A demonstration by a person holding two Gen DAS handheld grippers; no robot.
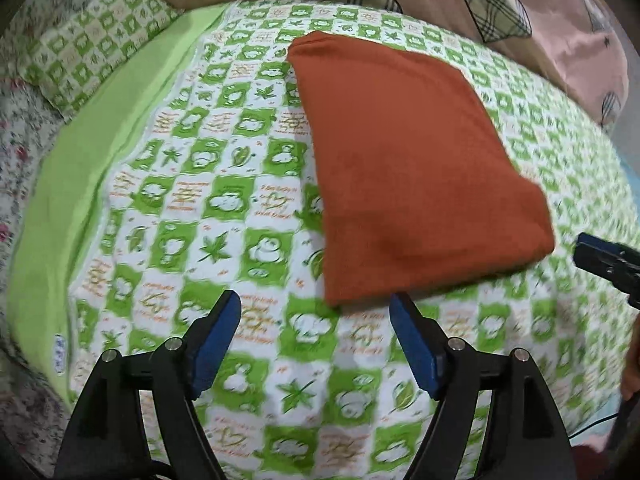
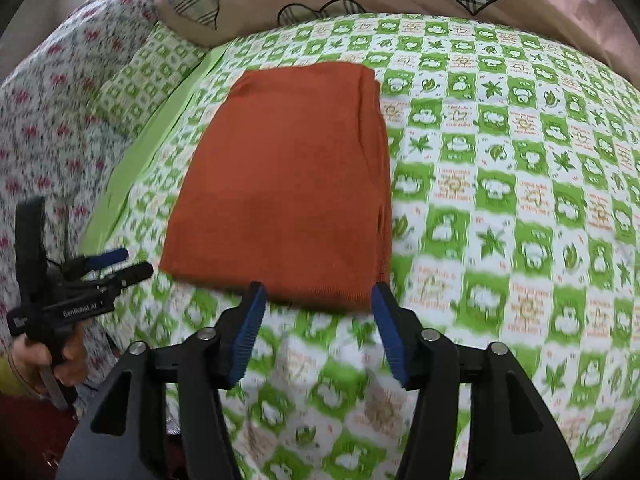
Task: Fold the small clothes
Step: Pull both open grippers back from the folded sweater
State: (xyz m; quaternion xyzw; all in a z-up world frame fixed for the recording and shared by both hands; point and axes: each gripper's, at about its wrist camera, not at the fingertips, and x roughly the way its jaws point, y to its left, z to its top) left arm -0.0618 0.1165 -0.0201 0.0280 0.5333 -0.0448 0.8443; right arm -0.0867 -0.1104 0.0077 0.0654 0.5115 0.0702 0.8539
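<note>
A rust-orange garment point(image 1: 412, 168) lies folded into a flat rectangle on the green-and-white patterned bedspread point(image 1: 224, 208); it also shows in the right wrist view point(image 2: 288, 184). My left gripper point(image 1: 316, 308) is open and empty, just short of the garment's near edge. My right gripper point(image 2: 318, 296) is open and empty, its tips at the garment's near edge. The right gripper shows at the right edge of the left wrist view point(image 1: 608, 260). The left gripper shows at the left of the right wrist view point(image 2: 120, 266).
A pink pillow with plaid hearts point(image 1: 540, 12) lies along the far side of the bed. A green patterned pillow point(image 1: 92, 52) and a floral sheet point(image 2: 52, 120) lie to the left. A plain green strip point(image 1: 80, 184) borders the bedspread.
</note>
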